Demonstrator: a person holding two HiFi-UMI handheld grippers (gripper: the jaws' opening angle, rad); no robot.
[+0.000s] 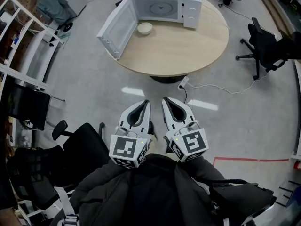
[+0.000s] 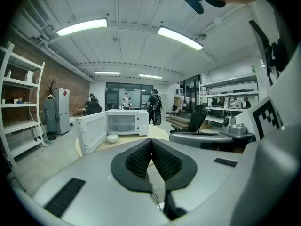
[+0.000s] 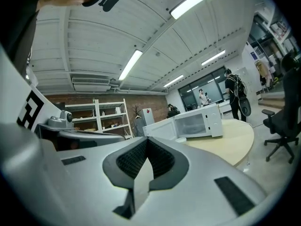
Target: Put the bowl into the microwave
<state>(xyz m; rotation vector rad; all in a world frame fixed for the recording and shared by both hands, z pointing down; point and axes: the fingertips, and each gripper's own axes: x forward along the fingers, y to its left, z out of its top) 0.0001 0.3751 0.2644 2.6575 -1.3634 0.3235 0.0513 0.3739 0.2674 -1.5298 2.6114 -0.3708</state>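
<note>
Both the left claw (image 1: 144, 103) and the right claw (image 1: 166, 100) are held low and side by side above the grey floor (image 1: 94, 79), well short of the round wooden tabletop (image 1: 188, 46). The left claw is seen fully closed, its ribbed black pads pressed together with nothing between them. The right claw is likewise closed and empty. Nothing is touched by either. The small white bowl (image 1: 145, 28) is set on the tabletop just in front of the white microwave (image 1: 164, 4), beside its door (image 1: 114, 32), which is swung wide open. The bowl is outside the cavity, where a round turntable (image 1: 162, 7) is visible. A black office chair (image 1: 263, 46) is placed to the right of the tabletop.
</note>
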